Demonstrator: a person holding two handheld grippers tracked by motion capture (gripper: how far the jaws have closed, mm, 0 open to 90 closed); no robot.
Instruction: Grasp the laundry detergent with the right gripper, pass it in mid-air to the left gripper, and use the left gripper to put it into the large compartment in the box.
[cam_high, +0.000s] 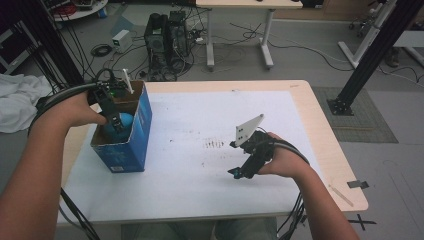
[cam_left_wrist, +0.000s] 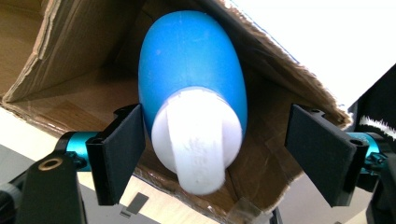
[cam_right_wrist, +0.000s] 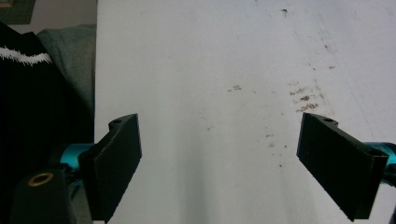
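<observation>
Blue-and-white egg-shaped object (cam_left_wrist: 191, 88) sits inside the open blue cardboard box (cam_high: 142, 131), between the jaws of the left gripper (cam_left_wrist: 212, 156). White capped end points toward the camera, blue end deeper in the box. Left jaw looks right against the object's side, contact unclear; right jaw stands clearly apart from it with a gap. So released, not clamped. In the high view the left gripper (cam_high: 116, 121) dips into the box top from the left, blue of the object (cam_high: 125, 120) just beside it.

Box stands near the table's (cam_high: 305, 107) left edge, on the white sheet (cam_high: 200, 120); its brown inner walls crowd the object on both sides, torn flap rim close under the jaws. A white stick (cam_high: 128, 81) pokes up at the box's far corner.

Right gripper (cam_high: 239, 172) rests low over the sheet toward the right-front of the table, well apart from the box. Its jaws are spread wide with nothing between, bare stained sheet (cam_right_wrist: 224, 93) beneath the right gripper (cam_right_wrist: 219, 163). Wide open sheet lies between box and right hand (cam_high: 280, 160).
</observation>
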